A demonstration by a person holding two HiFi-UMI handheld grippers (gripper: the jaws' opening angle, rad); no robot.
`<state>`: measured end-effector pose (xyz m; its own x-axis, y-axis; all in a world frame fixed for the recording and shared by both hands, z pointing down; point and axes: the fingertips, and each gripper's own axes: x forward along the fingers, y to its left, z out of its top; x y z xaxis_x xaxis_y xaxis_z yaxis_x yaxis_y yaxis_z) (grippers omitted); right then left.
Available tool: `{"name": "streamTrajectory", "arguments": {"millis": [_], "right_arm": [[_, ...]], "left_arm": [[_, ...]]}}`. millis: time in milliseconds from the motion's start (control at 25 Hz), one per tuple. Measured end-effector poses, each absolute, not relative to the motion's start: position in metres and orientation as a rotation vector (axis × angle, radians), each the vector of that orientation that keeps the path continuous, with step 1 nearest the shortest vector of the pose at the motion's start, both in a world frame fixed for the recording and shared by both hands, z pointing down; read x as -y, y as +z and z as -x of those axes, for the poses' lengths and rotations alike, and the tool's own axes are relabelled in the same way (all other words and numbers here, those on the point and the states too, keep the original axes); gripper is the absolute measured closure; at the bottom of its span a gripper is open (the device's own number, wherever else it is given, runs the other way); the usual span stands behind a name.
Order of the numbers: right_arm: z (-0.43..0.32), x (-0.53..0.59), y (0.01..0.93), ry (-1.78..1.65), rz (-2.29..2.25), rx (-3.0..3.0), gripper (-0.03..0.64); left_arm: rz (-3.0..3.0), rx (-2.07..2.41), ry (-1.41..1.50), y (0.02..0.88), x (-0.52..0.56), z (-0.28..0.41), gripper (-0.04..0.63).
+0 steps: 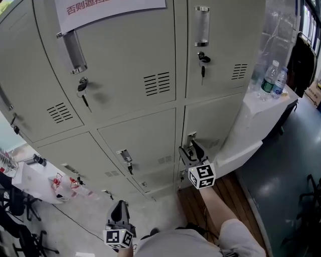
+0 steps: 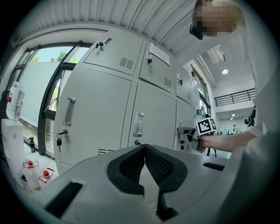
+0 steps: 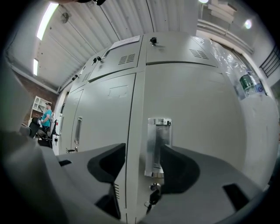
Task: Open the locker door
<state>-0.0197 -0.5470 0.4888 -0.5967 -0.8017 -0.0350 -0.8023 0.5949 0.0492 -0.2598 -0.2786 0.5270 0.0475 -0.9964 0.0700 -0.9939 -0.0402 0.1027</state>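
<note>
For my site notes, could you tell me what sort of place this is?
Probably a workplace locker area: a bank of grey metal lockers, keys hanging in their locks, water bottles beside them.

Right gripper (image 3: 142,157) is showing a pale grey body with black pads (image 3: 107,164). Left gripper (image 2: 145,151) is showing the same grey, its black pads (image 2: 159,166) carrying a fine mesh texture. Marker cube (image 1: 202,176) on the right one is wearing black-and-white squares. Locker door (image 3: 197,113) ahead of the right gripper is looking plain beige-grey, its handle (image 3: 157,144) shining silver, key (image 3: 154,197) below it showing black. Notice (image 1: 108,10) high above both is showing white with red print. Floor boards (image 1: 220,196) under the right gripper are looking brown.
</note>
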Motion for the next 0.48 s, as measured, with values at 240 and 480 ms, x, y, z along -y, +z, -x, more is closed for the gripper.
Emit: {"name": "streamTrajectory", "arguments": {"millis": [240, 480], "right_arm": [[0.033, 0.553, 0.486, 0.098, 1.370, -2.807, 0.396], [0.031, 0.552, 0.487, 0.069, 1.387, -2.781, 0.396]], "left_arm": [[-2.157, 2.108, -0.037, 0.528, 0.279, 0.267, 0.584], [-2.145, 2.109, -0.029, 0.530, 0.274, 0.271, 0.585]]}}
